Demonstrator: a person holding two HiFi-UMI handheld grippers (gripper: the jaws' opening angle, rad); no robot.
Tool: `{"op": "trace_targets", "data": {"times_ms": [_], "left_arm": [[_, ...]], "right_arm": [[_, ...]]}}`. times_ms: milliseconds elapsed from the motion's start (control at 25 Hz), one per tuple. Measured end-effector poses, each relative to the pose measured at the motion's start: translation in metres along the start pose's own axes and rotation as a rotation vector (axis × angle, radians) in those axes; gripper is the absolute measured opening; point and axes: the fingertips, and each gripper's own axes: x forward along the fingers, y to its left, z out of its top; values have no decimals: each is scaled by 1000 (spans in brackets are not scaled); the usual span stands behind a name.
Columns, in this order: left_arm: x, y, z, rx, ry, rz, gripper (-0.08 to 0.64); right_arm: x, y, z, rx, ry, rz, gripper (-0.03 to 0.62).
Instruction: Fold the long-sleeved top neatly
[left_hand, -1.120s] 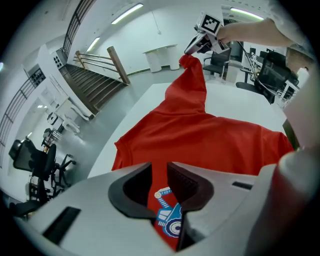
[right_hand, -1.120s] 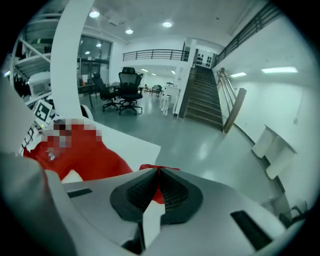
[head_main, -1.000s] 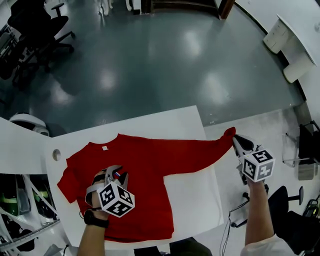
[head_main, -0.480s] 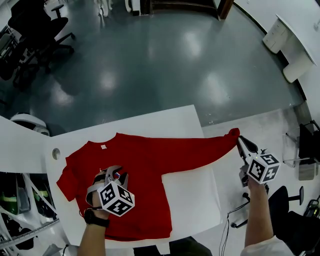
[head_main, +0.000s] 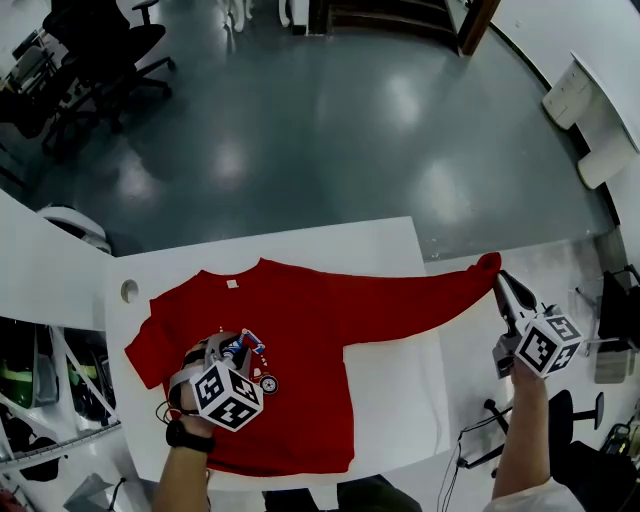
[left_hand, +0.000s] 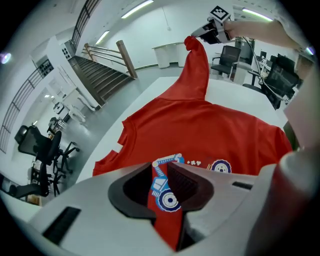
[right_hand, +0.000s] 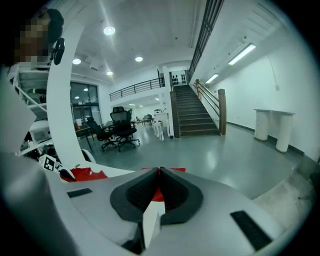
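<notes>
On a white table (head_main: 392, 402), a red top (head_main: 310, 325) lies flat, front up, its collar toward the far edge. Over the chest print (head_main: 266, 382), the left gripper (head_main: 240, 350) points steeply down with its jaws parted; nothing is pinched, and the fabric shows through the gap. Past the table's right edge, the right gripper (head_main: 502, 282) is clamped on the end of one sleeve (head_main: 420, 295), which stretches sideways and rises off the table.
</notes>
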Motion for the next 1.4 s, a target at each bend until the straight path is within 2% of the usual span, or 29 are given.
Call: {"op": "trace_targets", "data": {"times_ms": [240, 560, 800, 1000, 1200, 1400], "left_arm": [[-10, 11, -36, -57, 26, 25, 101], [-22, 26, -80, -124, 42, 70, 101], [-32, 39, -107, -164, 44, 115, 103], [-40, 57, -128, -204, 29, 173, 103], [-40, 64, -144, -223, 28, 205, 114], [-38, 65, -149, -230, 16, 190, 126]], "right_arm": [[4, 60, 35, -91, -42, 95, 26], [33, 196, 59, -262, -84, 332, 26], [65, 304, 48, -343, -71, 512, 26], [89, 375, 25, -395, -28, 620, 26], [106, 421, 4, -426, 13, 682, 26], [113, 449, -7, -440, 37, 722, 26]]}}
